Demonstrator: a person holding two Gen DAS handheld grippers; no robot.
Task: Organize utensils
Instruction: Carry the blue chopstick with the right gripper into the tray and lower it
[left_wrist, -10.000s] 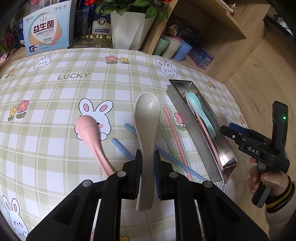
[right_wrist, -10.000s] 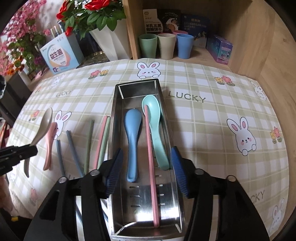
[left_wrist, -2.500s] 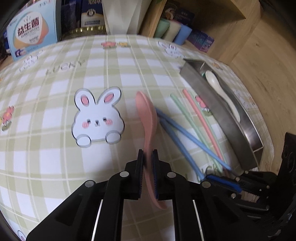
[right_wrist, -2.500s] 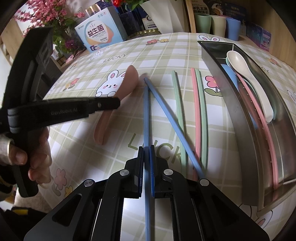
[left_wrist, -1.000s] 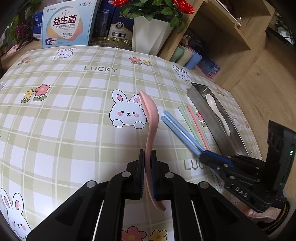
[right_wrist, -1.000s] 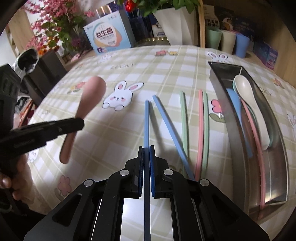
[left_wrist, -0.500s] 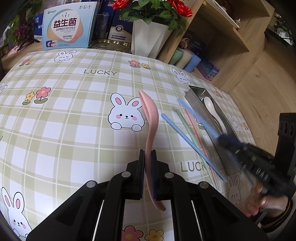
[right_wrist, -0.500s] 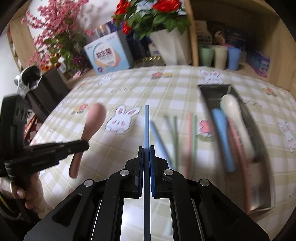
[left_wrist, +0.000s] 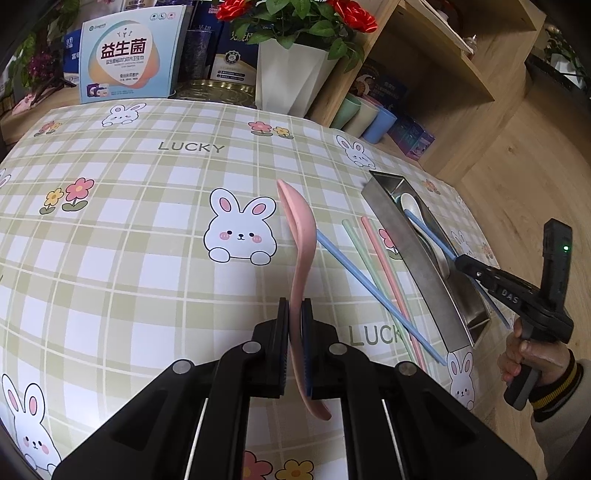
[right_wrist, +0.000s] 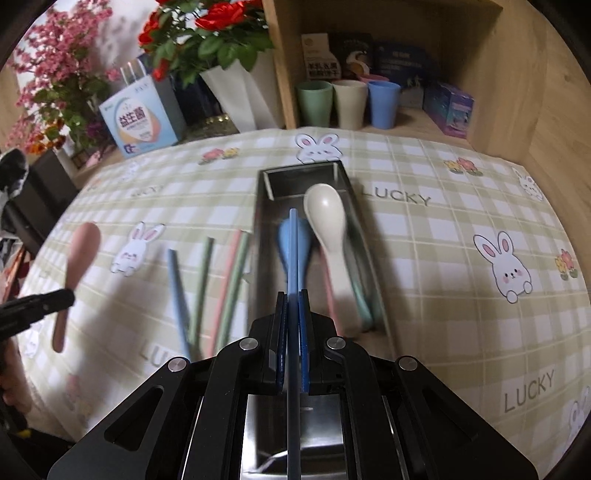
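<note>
Left gripper (left_wrist: 294, 310): fingers clamped on pink spoon (left_wrist: 301, 236) handle, bowl pointing fwd above the tablecloth (left_wrist: 147, 229).
Right gripper (right_wrist: 292, 295): fingers pinched on blue chopstick (right_wrist: 293, 251), held lengthwise over steel tray (right_wrist: 264, 236).
Tray: holds cream spoon (right_wrist: 327, 218), blue spoon (right_wrist: 304, 240), pink chopstick.
Cloth: 2nd blue chopstick (left_wrist: 373, 291), green & pink sticks lie beside tray.

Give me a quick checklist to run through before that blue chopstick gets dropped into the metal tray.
1. Right gripper jaws clamp the blue chopstick: ok.
2. Chopstick is above the metal tray, lined up with its length: ok.
3. Free room in the tray beside the blue spoon and cream spoon: cannot tell.
4. Left gripper with the pink spoon is away from the tray: ok.
5. Chopstick's height above the tray: cannot tell.
</note>
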